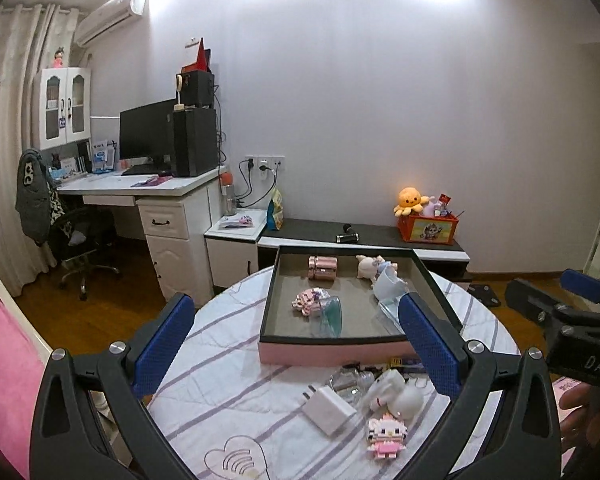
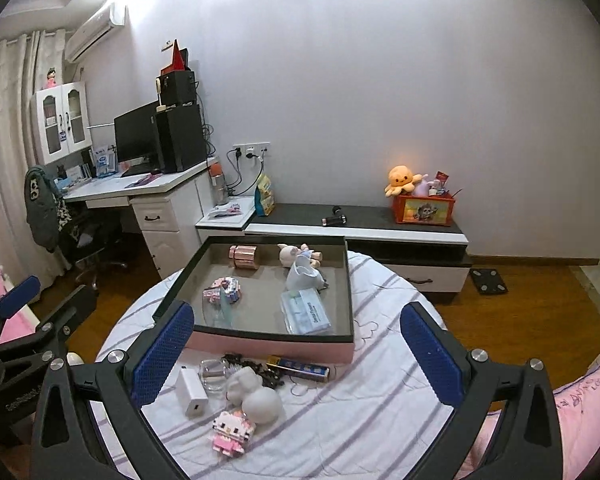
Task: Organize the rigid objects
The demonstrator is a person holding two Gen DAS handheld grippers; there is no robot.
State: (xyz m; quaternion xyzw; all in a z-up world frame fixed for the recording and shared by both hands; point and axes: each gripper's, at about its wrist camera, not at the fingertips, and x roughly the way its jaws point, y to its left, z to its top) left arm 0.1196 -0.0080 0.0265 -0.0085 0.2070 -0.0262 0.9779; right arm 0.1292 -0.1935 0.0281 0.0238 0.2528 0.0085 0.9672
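A pink box [image 1: 332,353] [image 2: 268,347] with a grey inside stands on a round table with a striped cloth [image 1: 228,380] [image 2: 380,392]. In it lie a rose-gold tin [image 1: 323,267] [image 2: 244,257], a pig toy [image 2: 296,255], a pink block figure [image 2: 223,290], a white cup [image 2: 302,276] and a tissue pack [image 2: 306,312]. In front of the box lie a white charger [image 1: 329,409] [image 2: 191,391], a white rabbit figure [image 1: 396,394] [image 2: 254,394], a pink block doll [image 1: 386,434] [image 2: 230,432], a glass bottle [image 2: 213,374] and a blue-yellow bar [image 2: 300,368]. My left gripper [image 1: 300,348] and right gripper [image 2: 300,354] are open and empty above the table.
A white desk [image 1: 160,188] with a monitor stands at the left wall, an office chair [image 1: 76,240] in front of it. A low dark cabinet [image 2: 360,220] behind the table carries an orange toy box [image 2: 424,208]. A pink bed edge [image 1: 4,360] is at the left.
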